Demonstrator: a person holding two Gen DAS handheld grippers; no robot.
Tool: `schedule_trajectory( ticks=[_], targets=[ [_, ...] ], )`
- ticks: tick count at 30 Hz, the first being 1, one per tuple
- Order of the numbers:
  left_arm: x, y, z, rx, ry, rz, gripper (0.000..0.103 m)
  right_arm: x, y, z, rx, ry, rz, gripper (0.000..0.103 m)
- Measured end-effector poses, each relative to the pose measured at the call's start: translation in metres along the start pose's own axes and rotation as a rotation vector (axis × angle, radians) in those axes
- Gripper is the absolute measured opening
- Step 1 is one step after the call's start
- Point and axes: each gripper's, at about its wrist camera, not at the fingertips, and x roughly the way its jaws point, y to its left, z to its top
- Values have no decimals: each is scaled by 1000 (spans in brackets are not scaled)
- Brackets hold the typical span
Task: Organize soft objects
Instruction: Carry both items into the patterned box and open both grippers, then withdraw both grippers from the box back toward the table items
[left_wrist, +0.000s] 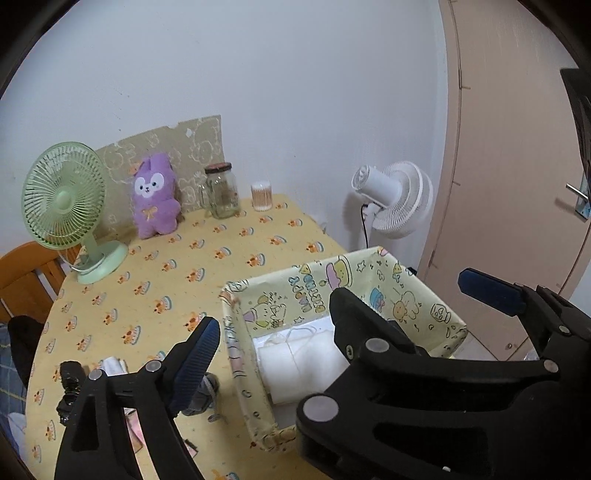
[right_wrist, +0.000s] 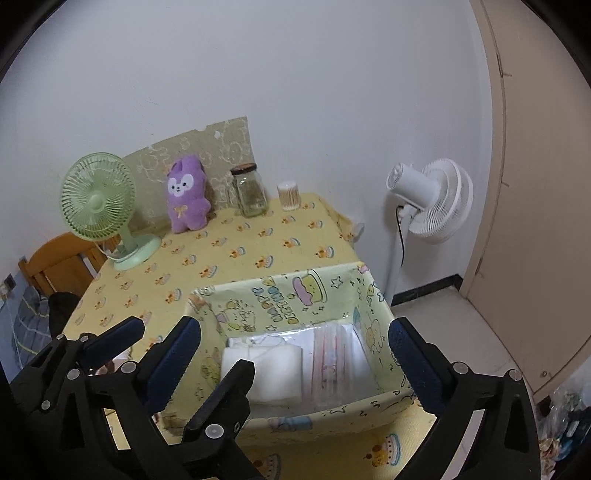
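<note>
A yellow cartoon-print fabric box (left_wrist: 369, 291) (right_wrist: 295, 291) stands at the table's near right corner. Inside lie a folded white cloth (left_wrist: 299, 365) (right_wrist: 266, 365) with a thin string and a clear pack of pink-striped pieces (right_wrist: 332, 362). My left gripper (left_wrist: 295, 350) (right_wrist: 177, 354) and right gripper (left_wrist: 417, 299) (right_wrist: 293, 354) hover over the box side by side, fingers interleaved. Both stand open with nothing between the pads. A purple plush rabbit (left_wrist: 153, 199) (right_wrist: 186, 199) sits upright at the back. A small white cloth (left_wrist: 112, 365) and a black item (left_wrist: 70, 387) lie left of the box.
A green desk fan (left_wrist: 66, 206), a glass jar (left_wrist: 221, 192) and a cotton-swab tub (left_wrist: 262, 195) stand along the back of the yellow tablecloth. A white floor fan (left_wrist: 399, 199) and a door (left_wrist: 517, 147) are to the right. A wooden chair (left_wrist: 26, 277) is at left.
</note>
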Motion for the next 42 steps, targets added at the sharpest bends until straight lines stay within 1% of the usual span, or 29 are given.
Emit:
schedule_trajectory(
  ticks=[3, 6, 7, 10, 13, 17, 25, 35, 38, 42],
  targets=[
    [-10, 4, 1, -7, -18, -5, 90, -10, 6, 2, -13, -13, 6, 103],
    [-22, 7, 0, -13, -35, -14, 90, -21, 11, 4, -17, -15, 54, 103],
    [-26, 9, 0, -13, -42, -12, 90, -23, 13, 4, -22, -20, 58, 103],
    [-37, 10, -1, -11, -56, -10, 90, -36, 20, 5, -54, -43, 45, 103],
    [-48, 13, -2, -12, -69, -9, 90, -47, 27, 5, -60, -67, 31, 103],
    [-58, 18, -4, -18, -86, 3, 90, -57, 35, 4, -70, -76, 42, 103],
    [-76, 32, -15, -34, -105, 29, 90, -65, 55, -2, -83, -81, 59, 103],
    [-88, 53, -30, -49, -114, 70, 88, -69, 81, -15, -83, -100, 44, 103],
    [-88, 62, -33, -57, -115, 91, 88, -67, 88, -18, -82, -107, 64, 103],
    [-87, 72, -41, -66, -108, 114, 87, -59, 99, -22, -89, -91, 94, 103]
  ],
)
